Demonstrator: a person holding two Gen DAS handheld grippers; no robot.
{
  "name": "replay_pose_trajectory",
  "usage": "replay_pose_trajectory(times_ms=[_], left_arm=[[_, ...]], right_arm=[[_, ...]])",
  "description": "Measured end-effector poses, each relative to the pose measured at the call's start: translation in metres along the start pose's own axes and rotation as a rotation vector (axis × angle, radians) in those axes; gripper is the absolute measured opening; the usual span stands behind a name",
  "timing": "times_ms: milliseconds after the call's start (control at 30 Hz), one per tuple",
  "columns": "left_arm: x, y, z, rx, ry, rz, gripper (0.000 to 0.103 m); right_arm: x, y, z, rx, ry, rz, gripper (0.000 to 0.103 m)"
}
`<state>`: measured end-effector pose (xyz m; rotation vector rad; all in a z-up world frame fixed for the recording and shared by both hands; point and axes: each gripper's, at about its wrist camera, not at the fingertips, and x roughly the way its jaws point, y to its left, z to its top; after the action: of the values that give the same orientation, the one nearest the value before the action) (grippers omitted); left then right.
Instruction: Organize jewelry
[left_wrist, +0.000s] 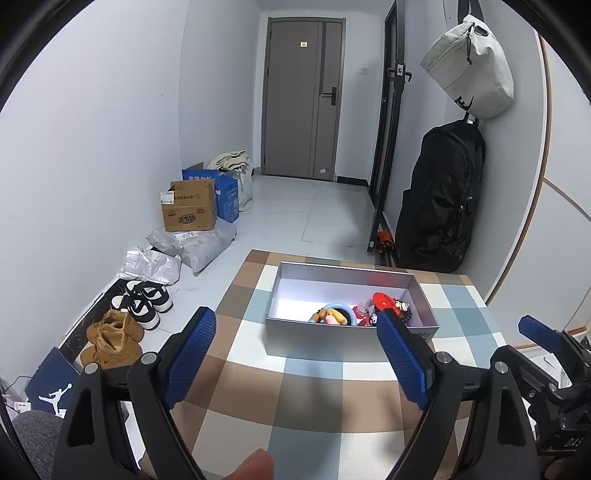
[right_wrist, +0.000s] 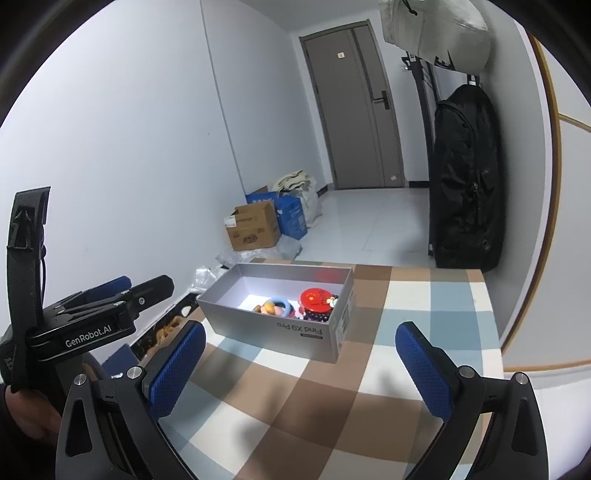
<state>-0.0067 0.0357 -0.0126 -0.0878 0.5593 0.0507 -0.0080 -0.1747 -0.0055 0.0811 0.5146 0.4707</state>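
A grey open box (left_wrist: 343, 338) stands on the checked tablecloth (left_wrist: 295, 391); it also shows in the right wrist view (right_wrist: 280, 328). Inside lie a light blue ring (left_wrist: 341, 308), a small figure charm (left_wrist: 327, 316), a red round ornament (left_wrist: 384, 301) and dark beads (right_wrist: 318, 314). My left gripper (left_wrist: 295, 332) is open and empty, a short way in front of the box. My right gripper (right_wrist: 301, 345) is open and empty, in front of the box and to its right. The left gripper's side shows at the left of the right wrist view (right_wrist: 122, 295).
The table's far edge lies just behind the box. Beyond it are cardboard boxes (left_wrist: 190, 206), parcels (left_wrist: 199, 245) and shoes (left_wrist: 144, 302) on the floor to the left. A black backpack (left_wrist: 443, 195) and a white bag (left_wrist: 472, 66) hang on the right wall.
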Motion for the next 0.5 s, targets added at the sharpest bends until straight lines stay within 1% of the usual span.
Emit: replay_pose_trajectory(times_ms=[167, 500], left_arm=[[0.0024, 0.0013, 0.0004, -0.013, 0.022, -0.006, 0.086], [0.0032, 0.0031, 0.0001, -0.024, 0.025, -0.011, 0.086]], right_arm=[[0.0004, -0.0003, -0.0010, 0.003, 0.012, 0.004, 0.103], [0.0011, 0.0001, -0.0008, 0.006, 0.020, 0.016, 0.103]])
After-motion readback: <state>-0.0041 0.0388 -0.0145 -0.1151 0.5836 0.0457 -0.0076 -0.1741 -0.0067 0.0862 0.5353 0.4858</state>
